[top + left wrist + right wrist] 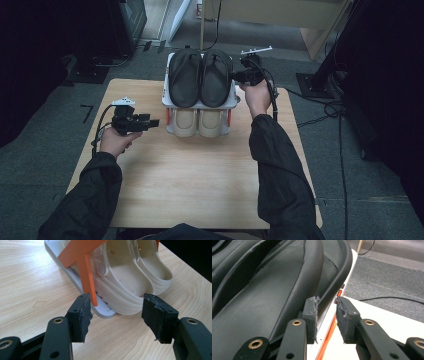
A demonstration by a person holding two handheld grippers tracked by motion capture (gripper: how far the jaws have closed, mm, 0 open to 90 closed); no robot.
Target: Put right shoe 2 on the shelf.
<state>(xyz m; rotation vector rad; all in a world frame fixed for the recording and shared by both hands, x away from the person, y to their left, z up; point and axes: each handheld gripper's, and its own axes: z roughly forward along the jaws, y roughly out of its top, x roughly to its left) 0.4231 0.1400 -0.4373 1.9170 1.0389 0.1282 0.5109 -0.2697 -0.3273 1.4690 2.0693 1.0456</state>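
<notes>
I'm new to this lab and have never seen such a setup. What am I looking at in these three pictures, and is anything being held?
A person sits at a wooden table with a hand-held two-jaw claw in each hand. The high view looks down from above; the two other pictures come from cameras riding on each claw.

On the table stands a small two-level shoe rack: black sandals on top, beige clogs below.

The left claw is open, pointing at the rack's lower corner, holding nothing. The right claw has its jaws on either side of the rack's white top edge beside a black sandal; whether they already grip it is unclear.
</notes>
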